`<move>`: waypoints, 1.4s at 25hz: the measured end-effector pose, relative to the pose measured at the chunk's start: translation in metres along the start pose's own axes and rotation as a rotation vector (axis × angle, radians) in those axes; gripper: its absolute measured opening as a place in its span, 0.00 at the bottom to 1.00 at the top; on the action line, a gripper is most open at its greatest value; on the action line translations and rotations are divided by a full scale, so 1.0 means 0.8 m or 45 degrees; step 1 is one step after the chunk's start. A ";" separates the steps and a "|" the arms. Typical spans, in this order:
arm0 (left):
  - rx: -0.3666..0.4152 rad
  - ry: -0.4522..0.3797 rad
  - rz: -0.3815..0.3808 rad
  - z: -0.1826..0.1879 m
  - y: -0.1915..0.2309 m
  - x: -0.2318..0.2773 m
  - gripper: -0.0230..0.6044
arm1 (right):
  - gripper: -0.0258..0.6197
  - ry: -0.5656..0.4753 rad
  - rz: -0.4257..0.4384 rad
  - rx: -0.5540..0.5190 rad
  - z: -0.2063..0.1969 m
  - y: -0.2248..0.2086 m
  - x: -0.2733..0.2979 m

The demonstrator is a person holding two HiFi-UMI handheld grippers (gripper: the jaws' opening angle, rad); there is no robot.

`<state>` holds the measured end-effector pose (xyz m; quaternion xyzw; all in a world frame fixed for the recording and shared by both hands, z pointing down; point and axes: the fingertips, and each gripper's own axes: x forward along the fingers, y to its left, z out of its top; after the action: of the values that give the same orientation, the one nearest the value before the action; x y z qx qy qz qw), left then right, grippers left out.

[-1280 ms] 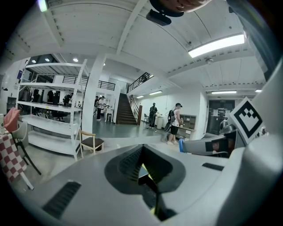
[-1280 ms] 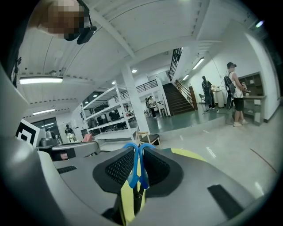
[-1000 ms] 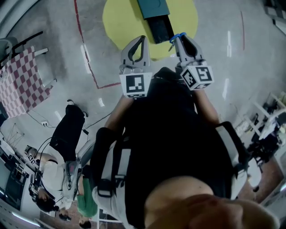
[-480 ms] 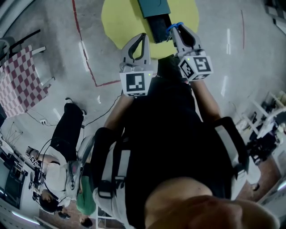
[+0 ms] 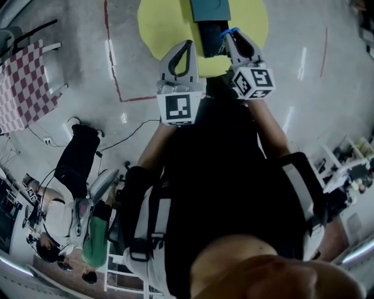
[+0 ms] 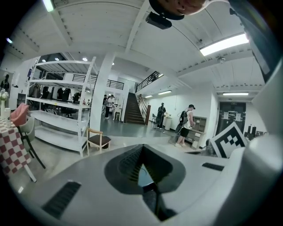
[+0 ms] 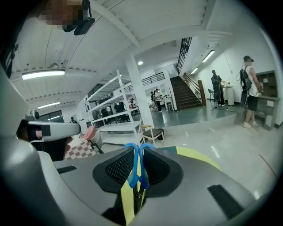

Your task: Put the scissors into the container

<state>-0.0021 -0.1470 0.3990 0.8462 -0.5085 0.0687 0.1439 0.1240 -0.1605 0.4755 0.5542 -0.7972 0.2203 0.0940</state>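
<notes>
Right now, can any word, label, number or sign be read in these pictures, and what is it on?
None is readable.
Black-and-white marker cube on the left hand-held gripper: pattern, no letters.
Second marker cube on the right hand-held gripper: pattern only.
Blue-handled scissors it grips: no print shows.
Pale notices far behind: too blurred to read.

grippers (image 5: 187, 44) (image 5: 231, 34): 2 | scissors (image 7: 136, 165): 1 | container (image 5: 208, 7): 1 | yellow round surface (image 5: 163, 26): 1 | checkered table (image 5: 20, 87): 1
</notes>
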 end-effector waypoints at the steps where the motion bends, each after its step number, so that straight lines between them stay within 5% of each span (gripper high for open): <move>1: -0.003 -0.003 0.014 0.000 0.001 0.002 0.03 | 0.14 0.013 0.004 0.002 -0.007 -0.003 0.005; 22: 0.001 0.060 0.081 -0.036 0.010 0.001 0.03 | 0.14 0.267 0.017 0.020 -0.160 -0.046 0.064; 35: 0.002 0.051 0.091 -0.039 0.008 0.002 0.03 | 0.14 0.353 0.030 0.001 -0.199 -0.057 0.077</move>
<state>-0.0058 -0.1417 0.4298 0.8261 -0.5352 0.0909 0.1508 0.1289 -0.1532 0.6519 0.5090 -0.7829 0.2963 0.2004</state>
